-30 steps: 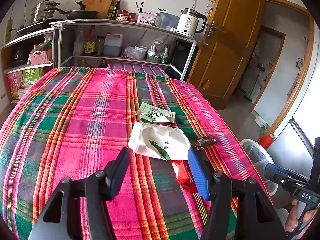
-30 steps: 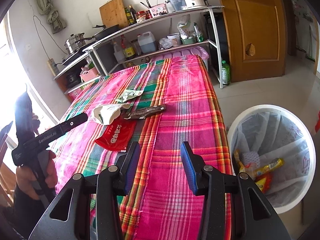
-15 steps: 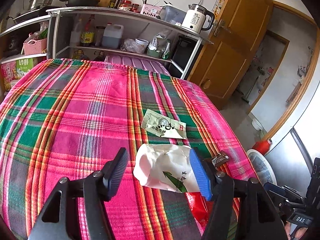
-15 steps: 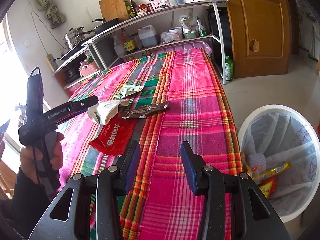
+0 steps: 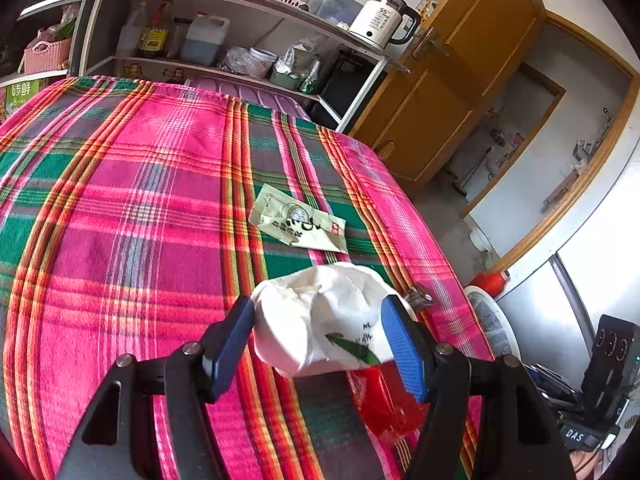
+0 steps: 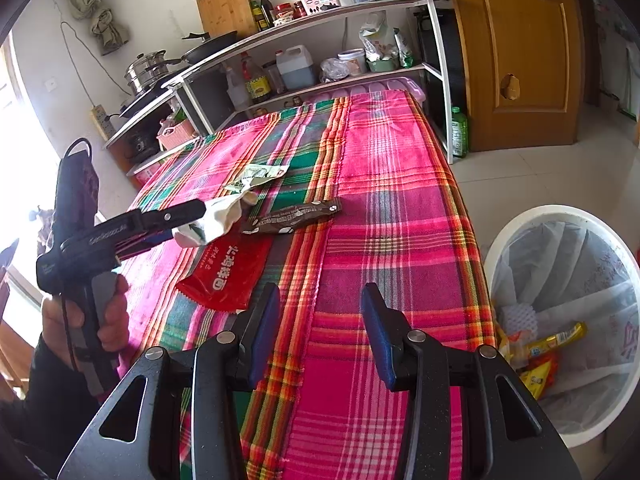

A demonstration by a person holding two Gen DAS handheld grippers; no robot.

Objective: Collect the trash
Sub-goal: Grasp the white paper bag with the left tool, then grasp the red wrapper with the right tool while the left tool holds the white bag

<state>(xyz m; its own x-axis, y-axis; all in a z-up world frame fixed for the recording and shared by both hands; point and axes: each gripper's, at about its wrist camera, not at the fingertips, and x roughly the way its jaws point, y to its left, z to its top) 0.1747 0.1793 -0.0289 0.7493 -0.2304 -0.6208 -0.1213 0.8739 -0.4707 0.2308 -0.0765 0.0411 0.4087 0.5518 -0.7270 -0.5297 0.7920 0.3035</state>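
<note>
A crumpled white wrapper with a green leaf print lies on the plaid tablecloth, between the open jaws of my left gripper; the fingers stand either side of it, with no squeeze visible. It also shows in the right wrist view. A red packet lies just beside it, a brown wrapper to its right, and a pale green sachet farther back. My right gripper is open and empty above the table's near right part. A white lined trash bin stands on the floor at the right.
The plaid-covered table fills the middle. A metal shelf with bottles, pans and a kettle stands behind it. A wooden door is at the back right. A green bottle stands on the floor by the shelf.
My left gripper has moved forward and down until its open jaws straddle the white wrapper. My right gripper has stayed nearly still.
</note>
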